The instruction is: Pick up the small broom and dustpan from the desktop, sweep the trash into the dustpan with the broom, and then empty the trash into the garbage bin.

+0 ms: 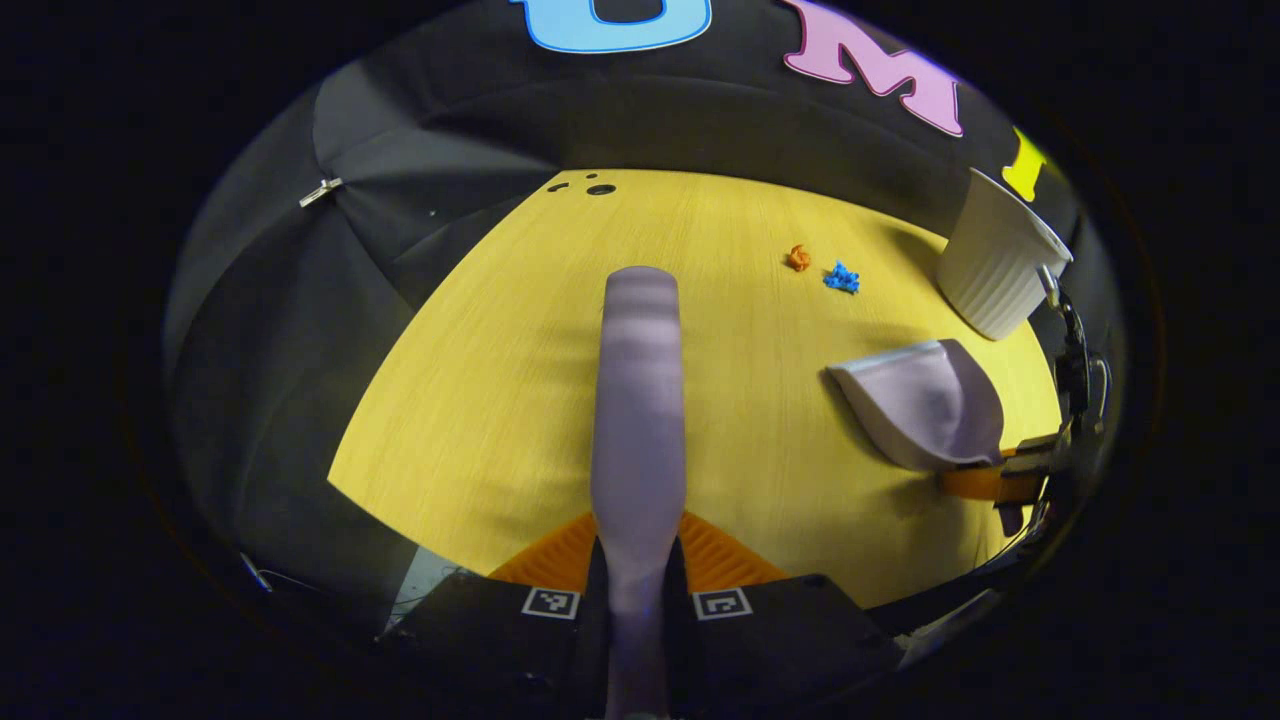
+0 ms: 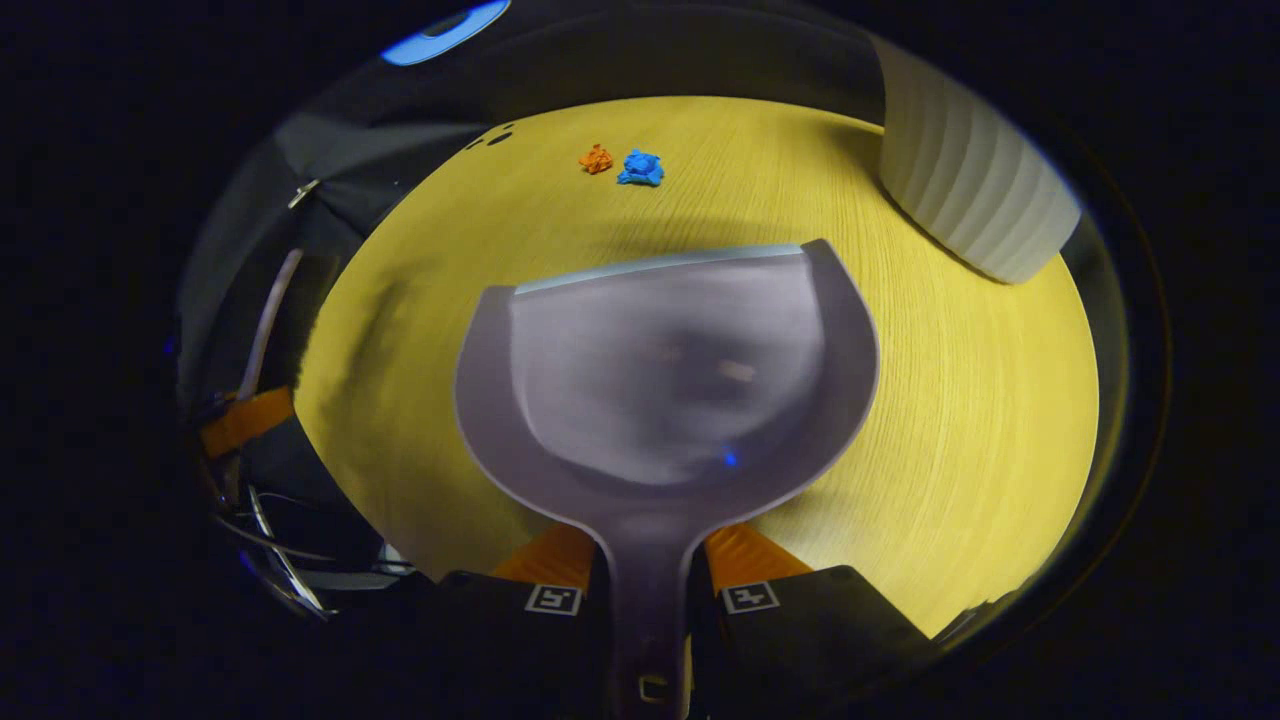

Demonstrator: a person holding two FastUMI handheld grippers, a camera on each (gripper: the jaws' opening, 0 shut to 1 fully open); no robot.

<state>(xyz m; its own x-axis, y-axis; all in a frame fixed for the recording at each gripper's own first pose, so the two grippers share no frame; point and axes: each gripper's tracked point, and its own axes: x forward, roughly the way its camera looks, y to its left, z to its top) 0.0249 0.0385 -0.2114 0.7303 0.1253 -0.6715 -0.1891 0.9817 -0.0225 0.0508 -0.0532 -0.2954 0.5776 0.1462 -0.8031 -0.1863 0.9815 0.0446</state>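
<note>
In the left gripper view, the left hand-held gripper (image 1: 637,575) is clamped on the broom (image 1: 640,400), both fingers pressing its handle; the pale lilac broom runs straight away from the camera above the yellow tabletop (image 1: 480,400). Farther right on the tabletop lie an orange scrap (image 1: 798,258) and a blue scrap (image 1: 842,278), just beside each other. Right of them stands the white ribbed garbage bin (image 1: 995,265), upright near the tabletop's far right corner. Below the bin, the dustpan (image 1: 925,405) hangs over the tabletop with the right hand-held gripper (image 1: 1000,478) at its handle.

In the right gripper view, the right hand-held gripper (image 2: 648,580) is closed on the dustpan's (image 2: 665,370) handle, its open mouth facing the scraps, well apart from them. The bin (image 2: 975,185) stands at upper right.
</note>
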